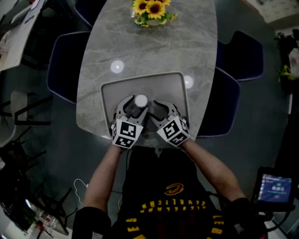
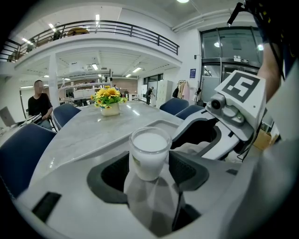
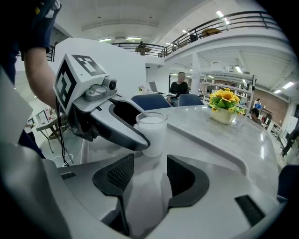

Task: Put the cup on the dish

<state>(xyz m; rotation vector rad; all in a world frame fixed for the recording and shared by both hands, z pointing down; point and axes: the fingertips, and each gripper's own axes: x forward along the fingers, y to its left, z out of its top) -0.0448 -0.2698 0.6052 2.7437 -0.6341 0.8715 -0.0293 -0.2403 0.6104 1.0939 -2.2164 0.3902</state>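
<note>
A clear cup (image 1: 140, 100) of white liquid stands upright between the jaws of my left gripper (image 1: 136, 106), over the near part of the grey tray-like dish (image 1: 161, 80). In the left gripper view the cup (image 2: 149, 151) fills the gap of that gripper (image 2: 149, 169), with both dark pads against its sides. My right gripper (image 1: 161, 109) sits just right of it, open with nothing held. From the right gripper (image 3: 150, 173) I see the cup (image 3: 153, 133) ahead and the left gripper's white finger (image 3: 117, 128) beside it.
A sunflower pot (image 1: 150, 11) stands at the far end of the marble table (image 1: 154, 42). Blue chairs (image 1: 63, 60) flank the table on both sides. The dish's raised rim (image 3: 210, 140) runs ahead on the right. A person (image 2: 39, 100) sits in the background.
</note>
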